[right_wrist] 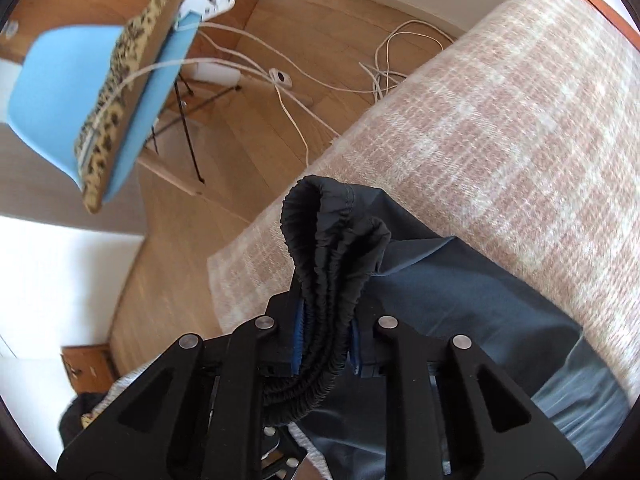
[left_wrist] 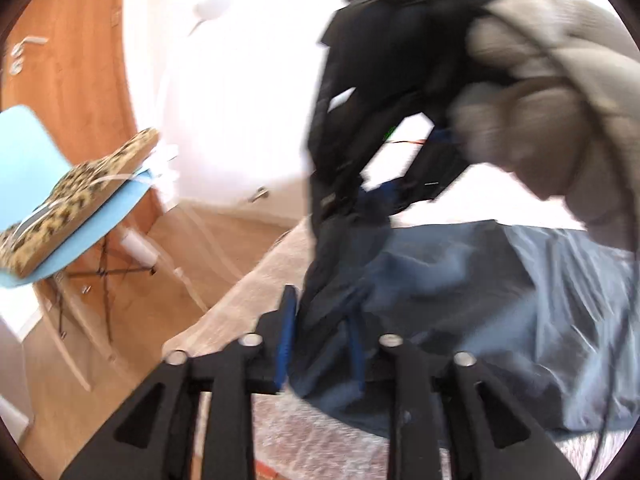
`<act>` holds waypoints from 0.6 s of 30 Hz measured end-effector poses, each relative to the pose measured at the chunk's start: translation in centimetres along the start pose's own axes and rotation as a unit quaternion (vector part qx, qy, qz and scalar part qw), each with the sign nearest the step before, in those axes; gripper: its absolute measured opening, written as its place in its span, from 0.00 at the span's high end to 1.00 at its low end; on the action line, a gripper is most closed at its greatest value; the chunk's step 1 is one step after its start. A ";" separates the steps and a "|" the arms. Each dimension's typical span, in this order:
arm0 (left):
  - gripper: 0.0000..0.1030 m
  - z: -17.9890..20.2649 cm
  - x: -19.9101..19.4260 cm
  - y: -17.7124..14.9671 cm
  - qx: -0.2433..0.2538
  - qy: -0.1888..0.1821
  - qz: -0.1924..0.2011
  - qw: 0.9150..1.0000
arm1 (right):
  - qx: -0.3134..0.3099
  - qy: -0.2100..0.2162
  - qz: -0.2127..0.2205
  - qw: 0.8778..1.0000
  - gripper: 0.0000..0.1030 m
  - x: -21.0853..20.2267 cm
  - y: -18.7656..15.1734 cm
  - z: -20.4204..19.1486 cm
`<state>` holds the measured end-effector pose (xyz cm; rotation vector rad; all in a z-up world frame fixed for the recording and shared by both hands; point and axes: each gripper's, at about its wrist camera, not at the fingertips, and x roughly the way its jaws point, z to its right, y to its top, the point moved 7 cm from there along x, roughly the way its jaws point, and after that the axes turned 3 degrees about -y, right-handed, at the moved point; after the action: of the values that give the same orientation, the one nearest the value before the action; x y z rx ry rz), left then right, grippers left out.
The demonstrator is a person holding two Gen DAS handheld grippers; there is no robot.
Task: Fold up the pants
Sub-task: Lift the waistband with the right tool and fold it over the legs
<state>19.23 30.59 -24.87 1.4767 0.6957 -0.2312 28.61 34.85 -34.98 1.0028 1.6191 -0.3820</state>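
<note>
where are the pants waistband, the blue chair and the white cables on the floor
pants waistband [right_wrist: 320, 216], right wrist view, gathered elastic loop
blue chair [right_wrist: 60, 80], right wrist view, seat shell
white cables [right_wrist: 400, 40], right wrist view, coiled loop

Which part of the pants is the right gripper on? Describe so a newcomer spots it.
Start at the beige woven rug. On it lie the dark blue-grey pants. The right gripper pinches their waistband: the only black, ribbed, gathered elastic strip, looped above smooth fabric.

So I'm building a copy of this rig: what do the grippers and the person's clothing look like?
Both grippers are matte black, with triangular cut-outs in the linkage arms and silver round pivot pins. The fingers carry blue pads. The left gripper and right gripper look alike. In the left view the right gripper has thin red, green and black cables, and the person wears a beige ribbed sleeve.
</note>
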 end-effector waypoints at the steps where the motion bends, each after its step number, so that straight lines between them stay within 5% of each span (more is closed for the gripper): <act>1: 0.65 -0.5 0.2 0.0 -0.010 0.014 -0.004 1.000 | 0.007 0.009 0.004 1.000 0.82 -0.4 -0.1 0.1; 7: 0.63 -0.2 0.2 0.8 -0.007 -0.001 -0.012 1.000 | 0.010 0.031 0.017 0.999 0.82 -3.0 -1.3 0.7; 11: 0.64 1.3 -1.0 2.2 0.014 -0.050 0.003 0.999 | 0.025 0.034 0.035 0.998 0.82 -4.1 -1.1 0.8; 14: 0.91 2.3 -1.6 3.2 0.022 -0.098 -0.001 0.995 | 0.040 0.046 0.053 0.997 0.82 -5.9 -1.8 1.9; 18: 0.97 4.1 -2.5 4.5 0.036 -0.135 -0.009 0.990 | 0.050 0.053 0.079 0.994 0.82 -8.4 -3.0 3.2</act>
<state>20.87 26.53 -19.95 1.4730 0.4847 -0.4652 28.36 27.47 -29.10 1.2372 1.6150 -0.3094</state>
